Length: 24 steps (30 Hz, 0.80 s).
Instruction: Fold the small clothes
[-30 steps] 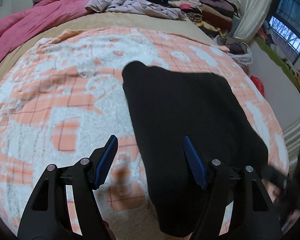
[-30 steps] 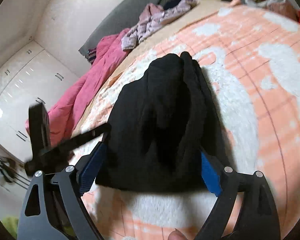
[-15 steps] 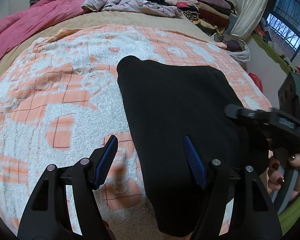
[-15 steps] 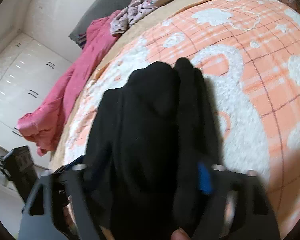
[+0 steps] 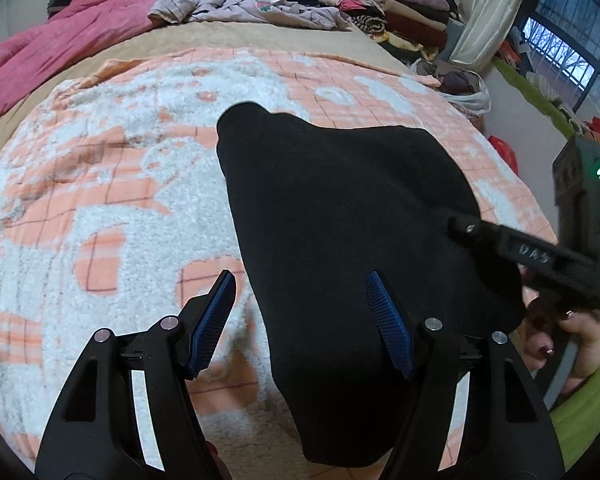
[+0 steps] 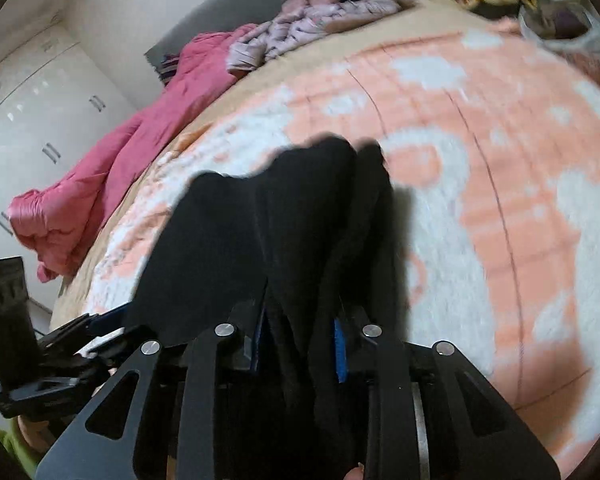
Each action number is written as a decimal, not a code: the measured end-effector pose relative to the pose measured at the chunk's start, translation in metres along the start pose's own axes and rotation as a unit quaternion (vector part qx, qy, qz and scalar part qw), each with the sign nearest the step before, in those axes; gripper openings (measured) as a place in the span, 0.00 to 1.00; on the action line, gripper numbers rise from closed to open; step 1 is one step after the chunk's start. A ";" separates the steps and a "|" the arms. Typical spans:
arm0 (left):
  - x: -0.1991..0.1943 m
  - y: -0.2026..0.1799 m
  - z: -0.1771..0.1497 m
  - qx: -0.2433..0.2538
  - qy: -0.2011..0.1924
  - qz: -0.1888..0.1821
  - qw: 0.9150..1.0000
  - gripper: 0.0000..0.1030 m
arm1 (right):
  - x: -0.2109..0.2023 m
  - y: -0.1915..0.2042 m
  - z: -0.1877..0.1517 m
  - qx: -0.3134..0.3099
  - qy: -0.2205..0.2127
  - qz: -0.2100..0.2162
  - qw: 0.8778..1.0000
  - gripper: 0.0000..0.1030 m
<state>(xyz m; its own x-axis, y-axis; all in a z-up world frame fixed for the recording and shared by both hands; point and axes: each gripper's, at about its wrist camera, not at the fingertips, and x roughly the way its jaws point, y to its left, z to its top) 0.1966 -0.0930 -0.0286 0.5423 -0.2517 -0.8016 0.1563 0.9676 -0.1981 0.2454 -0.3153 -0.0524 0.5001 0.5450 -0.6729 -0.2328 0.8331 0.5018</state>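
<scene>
The left gripper [image 5: 300,320] is spread wide, its right pad over the black fleece garment [image 5: 340,216]. At 3 o'clock the right gripper [image 6: 298,344] pinches a bunched fold of it. The garment lies on the fluffy peach-and-white blanket [image 5: 112,184]; at 12 o'clock, piled clothes [image 5: 384,4].

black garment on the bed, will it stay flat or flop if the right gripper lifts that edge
The black garment will probably flop: where the right gripper is shut on it, the cloth bunches into soft ridges. It looks light, so the edge should lift easily. The fuzzy blanket may drag on whatever trails.
</scene>
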 end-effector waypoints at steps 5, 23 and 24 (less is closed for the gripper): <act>0.000 0.001 0.000 0.000 0.002 0.004 1.000 0.59 | -0.006 -0.001 -0.007 0.015 -0.011 0.001 1.000 0.40; -0.011 0.008 -0.004 -0.013 0.002 -0.003 1.000 0.64 | -0.032 0.002 -0.037 0.026 -0.010 0.002 1.000 0.57; -0.012 0.009 -0.004 -0.014 0.003 -0.004 1.000 0.64 | -0.032 0.001 -0.038 0.027 -0.010 0.003 1.000 0.57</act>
<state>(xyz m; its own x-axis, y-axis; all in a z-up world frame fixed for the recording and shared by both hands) 0.1882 -0.0814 -0.0230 0.5361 -0.2597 -0.8032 0.1374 0.9657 -0.2206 0.1976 -0.3282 -0.0505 0.5158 0.5480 -0.6585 -0.1904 0.8227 0.5356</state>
